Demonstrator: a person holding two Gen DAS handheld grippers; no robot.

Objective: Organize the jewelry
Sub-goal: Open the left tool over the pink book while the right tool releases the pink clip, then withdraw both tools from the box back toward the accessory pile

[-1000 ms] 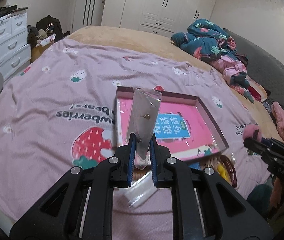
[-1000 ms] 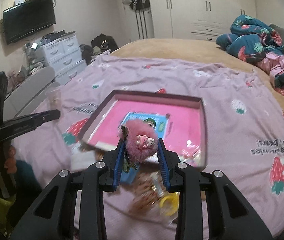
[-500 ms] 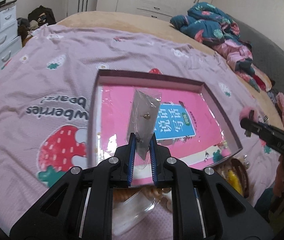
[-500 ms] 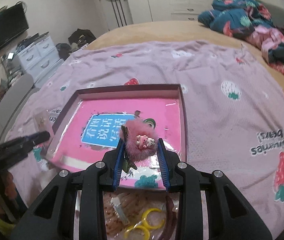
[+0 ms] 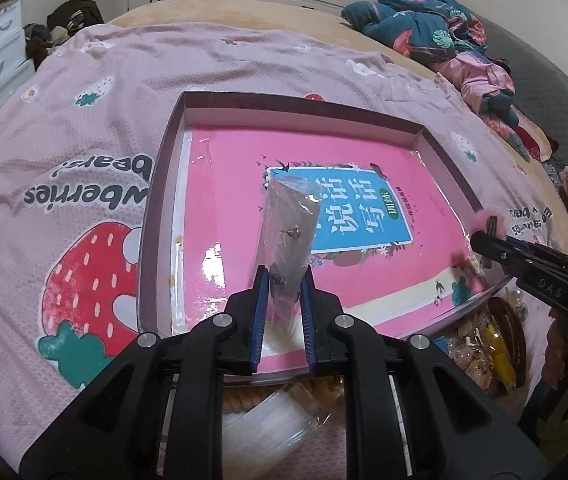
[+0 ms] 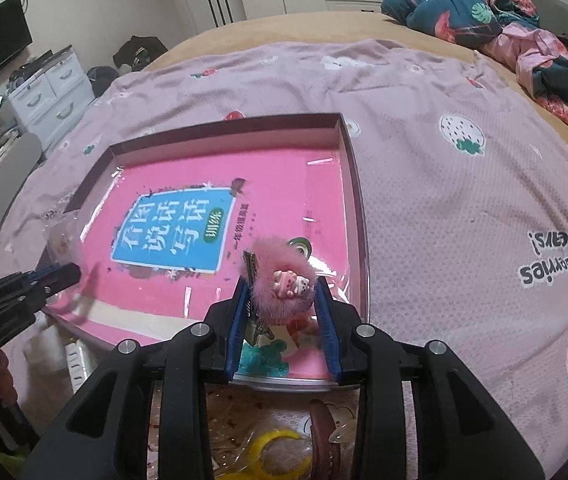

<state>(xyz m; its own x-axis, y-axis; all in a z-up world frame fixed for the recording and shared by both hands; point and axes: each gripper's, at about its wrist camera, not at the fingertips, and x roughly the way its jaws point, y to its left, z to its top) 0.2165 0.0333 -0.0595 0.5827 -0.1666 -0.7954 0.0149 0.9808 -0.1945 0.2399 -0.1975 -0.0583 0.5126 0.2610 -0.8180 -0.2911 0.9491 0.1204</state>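
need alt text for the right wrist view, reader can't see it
The right gripper clamps a fluffy pink hair clip above the near right corner of a shallow box lined with a pink book cover, on a pink strawberry-print bedspread. At the left edge, the left gripper holds a small clear packet.

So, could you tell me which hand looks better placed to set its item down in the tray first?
Probably the left: its fingers hold the earring bag over the tray's middle; the right's hair clip hangs by the near corner.
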